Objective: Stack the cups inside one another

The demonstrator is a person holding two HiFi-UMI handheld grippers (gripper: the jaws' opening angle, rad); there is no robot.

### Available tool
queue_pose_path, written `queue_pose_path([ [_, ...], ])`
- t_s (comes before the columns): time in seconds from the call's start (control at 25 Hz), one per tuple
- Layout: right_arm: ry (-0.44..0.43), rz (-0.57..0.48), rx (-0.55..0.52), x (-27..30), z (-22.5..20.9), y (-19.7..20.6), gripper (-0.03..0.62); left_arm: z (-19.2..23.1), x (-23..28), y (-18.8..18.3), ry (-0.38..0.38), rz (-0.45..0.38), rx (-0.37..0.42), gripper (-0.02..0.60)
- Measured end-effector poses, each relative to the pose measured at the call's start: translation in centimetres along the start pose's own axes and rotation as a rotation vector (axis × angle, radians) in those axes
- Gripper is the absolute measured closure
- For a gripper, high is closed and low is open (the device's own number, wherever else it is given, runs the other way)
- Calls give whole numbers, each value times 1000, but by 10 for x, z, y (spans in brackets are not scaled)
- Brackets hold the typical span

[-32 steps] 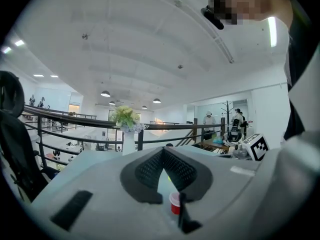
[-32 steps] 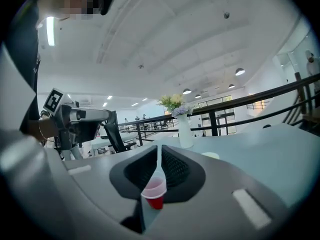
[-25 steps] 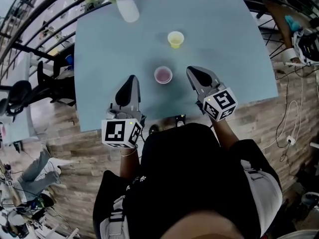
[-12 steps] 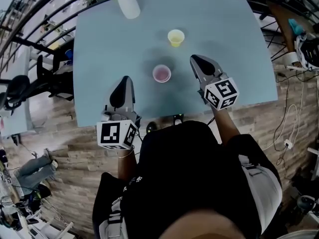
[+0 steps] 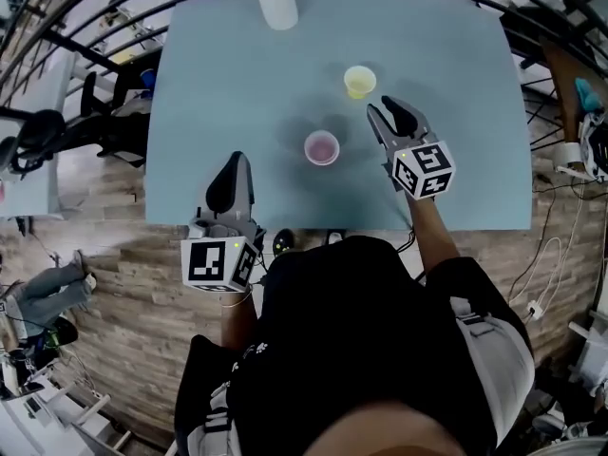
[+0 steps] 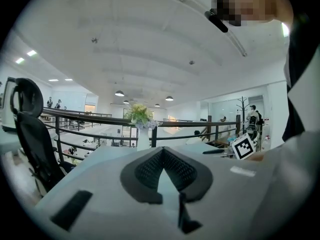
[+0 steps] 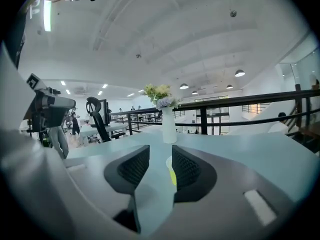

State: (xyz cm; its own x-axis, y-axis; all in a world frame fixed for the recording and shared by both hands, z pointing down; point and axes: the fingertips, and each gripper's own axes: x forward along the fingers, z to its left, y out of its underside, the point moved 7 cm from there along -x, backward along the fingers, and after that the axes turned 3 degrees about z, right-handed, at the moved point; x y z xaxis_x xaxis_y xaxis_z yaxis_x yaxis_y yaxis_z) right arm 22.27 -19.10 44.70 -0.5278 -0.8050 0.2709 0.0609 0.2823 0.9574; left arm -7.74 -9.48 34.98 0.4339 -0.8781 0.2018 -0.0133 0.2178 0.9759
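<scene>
A yellow cup (image 5: 360, 81) stands upright on the light blue table (image 5: 218, 84), with a pink cup (image 5: 322, 147) nearer me and to its left. My right gripper (image 5: 391, 114) hovers just right of and below the yellow cup; its jaws have just been opening and nothing is between them. In the right gripper view the yellow cup (image 7: 171, 172) shows just beyond the gap of the right gripper (image 7: 157, 166), partly hidden by the right pad. My left gripper (image 5: 231, 166) rests near the table's front edge, left of the pink cup, with its pads (image 6: 150, 168) meeting at the tips.
A white vase with flowers (image 5: 278, 8) stands at the table's far edge, also seen as the vase (image 7: 168, 125) straight ahead of the right gripper. Black railings ring the table. An office chair (image 6: 30, 129) stands to the left. Wooden floor lies below the front edge.
My right gripper has moved away from me toward the yellow cup and its jaws have parted. The left gripper has barely shifted. Both cups stay put.
</scene>
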Motion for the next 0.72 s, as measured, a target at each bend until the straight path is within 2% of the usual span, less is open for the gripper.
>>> queue_pose_path([
  [0.24, -11, 69, -14, 34, -15, 12, 356, 8, -4, 1, -71, 8, -4, 598],
  [0.48, 2, 129, -17, 63, -34, 26, 278, 12, -4, 3, -131, 32, -3, 598],
  [0.72, 15, 191, -37, 90, -46, 37, 235, 18, -6, 3, -188, 58, -20, 598],
])
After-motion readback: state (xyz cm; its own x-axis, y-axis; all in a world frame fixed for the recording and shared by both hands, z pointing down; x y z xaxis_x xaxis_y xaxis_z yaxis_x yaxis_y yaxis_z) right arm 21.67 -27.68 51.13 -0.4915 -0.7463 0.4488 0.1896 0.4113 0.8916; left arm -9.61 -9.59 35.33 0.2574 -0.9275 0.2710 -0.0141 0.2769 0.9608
